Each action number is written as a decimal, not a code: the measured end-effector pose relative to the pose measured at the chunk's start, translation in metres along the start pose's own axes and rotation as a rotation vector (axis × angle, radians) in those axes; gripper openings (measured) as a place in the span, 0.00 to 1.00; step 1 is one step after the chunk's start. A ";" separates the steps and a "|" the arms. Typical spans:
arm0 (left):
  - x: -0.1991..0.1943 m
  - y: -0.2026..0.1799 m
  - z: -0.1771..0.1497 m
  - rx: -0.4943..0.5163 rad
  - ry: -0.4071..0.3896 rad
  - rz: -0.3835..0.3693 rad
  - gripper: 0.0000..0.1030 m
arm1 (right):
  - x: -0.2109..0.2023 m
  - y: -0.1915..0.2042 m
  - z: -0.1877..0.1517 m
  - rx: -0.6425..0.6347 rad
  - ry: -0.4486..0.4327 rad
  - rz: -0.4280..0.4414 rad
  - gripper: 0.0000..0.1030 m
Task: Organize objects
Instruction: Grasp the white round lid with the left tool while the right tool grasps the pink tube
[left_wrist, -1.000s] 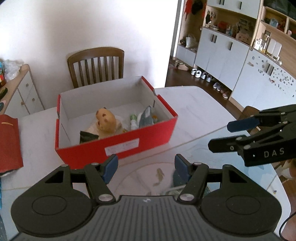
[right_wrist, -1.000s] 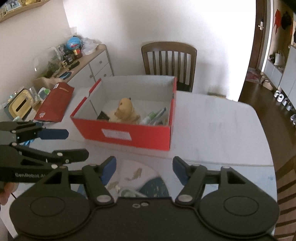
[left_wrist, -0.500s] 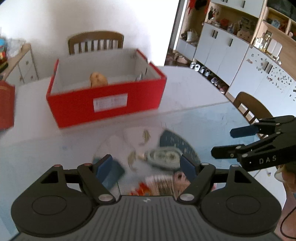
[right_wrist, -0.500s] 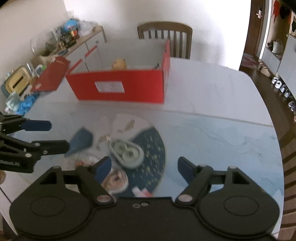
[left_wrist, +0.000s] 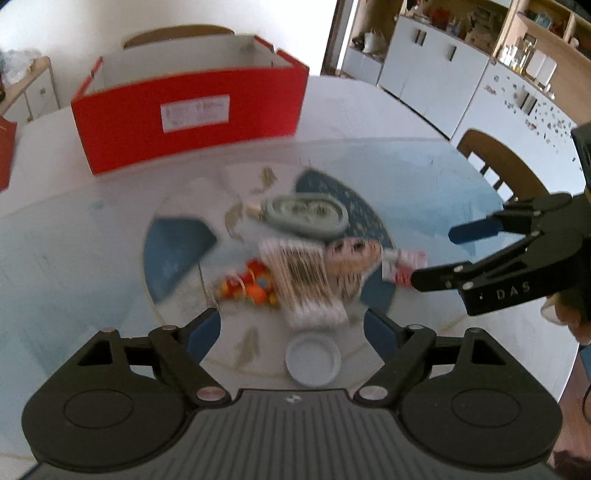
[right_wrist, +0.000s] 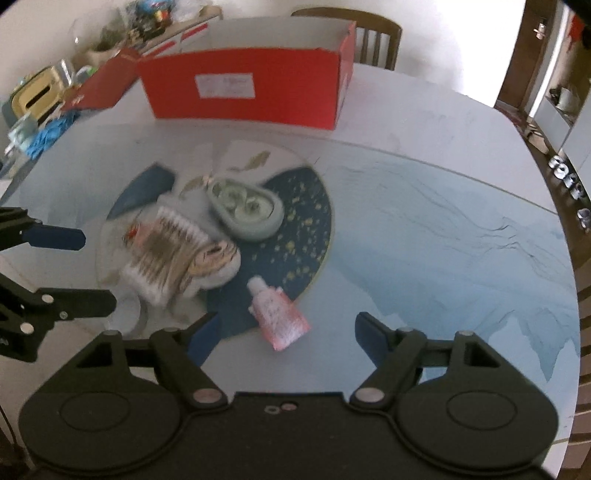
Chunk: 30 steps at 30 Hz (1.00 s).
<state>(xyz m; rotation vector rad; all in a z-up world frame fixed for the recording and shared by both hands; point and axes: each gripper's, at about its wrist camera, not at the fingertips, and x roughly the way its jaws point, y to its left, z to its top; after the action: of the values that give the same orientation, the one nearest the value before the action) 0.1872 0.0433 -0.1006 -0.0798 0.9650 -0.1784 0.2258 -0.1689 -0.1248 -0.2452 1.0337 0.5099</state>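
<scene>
**Both grippers open over the round mat**

Marble table (left_wrist: 369, 122), left view: red box (left_wrist: 192, 118) at the far side, round mat (left_wrist: 177, 258) nearer. On the mat lie a green case (left_wrist: 306, 216), swab pack (left_wrist: 303, 284), lid (left_wrist: 313, 363). Left gripper (left_wrist: 291, 332) gapes wide, empty.

Right view: right gripper (right_wrist: 286, 332) spread wide, holding nothing, a pink tube (right_wrist: 277, 314) between its fingertips on the mat's edge (right_wrist: 317, 206). Box (right_wrist: 251, 92) beyond.

White wall behind a wooden chair (right_wrist: 373, 33); white cabinets (left_wrist: 432, 70) right; sideboard (right_wrist: 122, 40) left.
</scene>
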 end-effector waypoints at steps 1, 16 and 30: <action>0.002 0.000 -0.003 -0.005 0.005 -0.001 0.82 | 0.002 0.001 -0.001 -0.007 0.005 -0.001 0.76; 0.025 -0.008 -0.031 -0.018 0.028 0.002 0.99 | 0.024 -0.002 -0.005 -0.006 0.050 -0.034 0.72; 0.028 -0.015 -0.041 0.061 -0.012 0.040 0.98 | 0.023 0.008 -0.002 -0.058 0.026 -0.018 0.48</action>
<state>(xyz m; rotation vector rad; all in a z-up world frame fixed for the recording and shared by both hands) 0.1677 0.0233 -0.1444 -0.0057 0.9483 -0.1703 0.2294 -0.1560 -0.1455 -0.3126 1.0424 0.5218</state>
